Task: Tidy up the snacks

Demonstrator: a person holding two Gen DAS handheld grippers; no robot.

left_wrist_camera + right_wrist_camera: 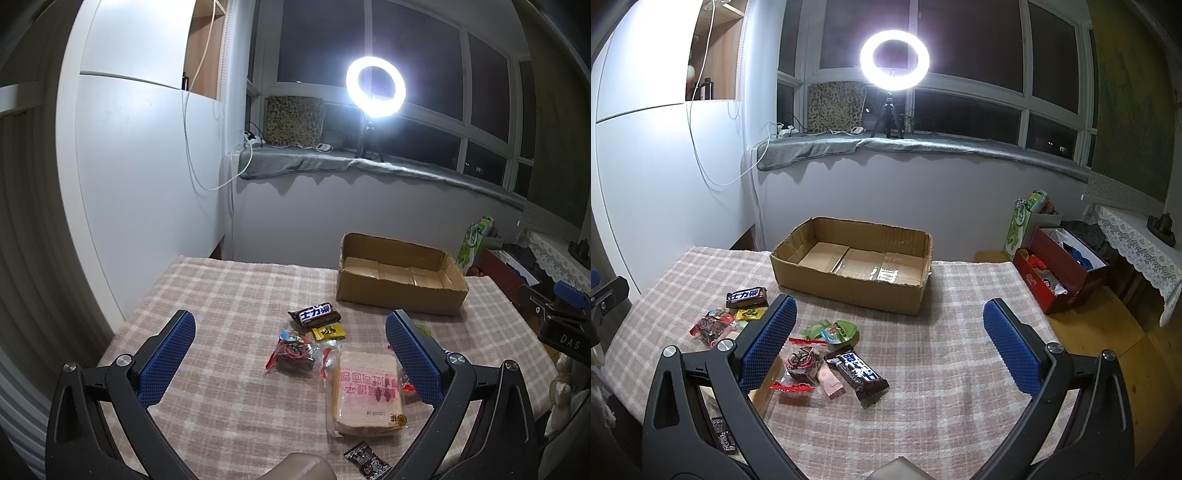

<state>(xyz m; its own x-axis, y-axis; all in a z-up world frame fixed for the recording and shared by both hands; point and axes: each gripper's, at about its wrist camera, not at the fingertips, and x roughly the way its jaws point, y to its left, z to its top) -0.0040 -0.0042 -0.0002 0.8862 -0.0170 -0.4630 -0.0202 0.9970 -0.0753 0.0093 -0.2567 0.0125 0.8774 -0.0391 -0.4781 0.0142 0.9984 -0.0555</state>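
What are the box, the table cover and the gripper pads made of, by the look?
Box: brown corrugated cardboard, matte, with ragged cut edges and glossy tape along the floor seams. Table cover: woven checked cloth, soft and matte, probably cotton. Pads: blue, with a dimpled grid texture, likely rubber or printed plastic; the look does not settle which.

Lit ring light [894, 60] on windowsill, leopard-print cushion [835, 107], red box [1060, 273] on floor
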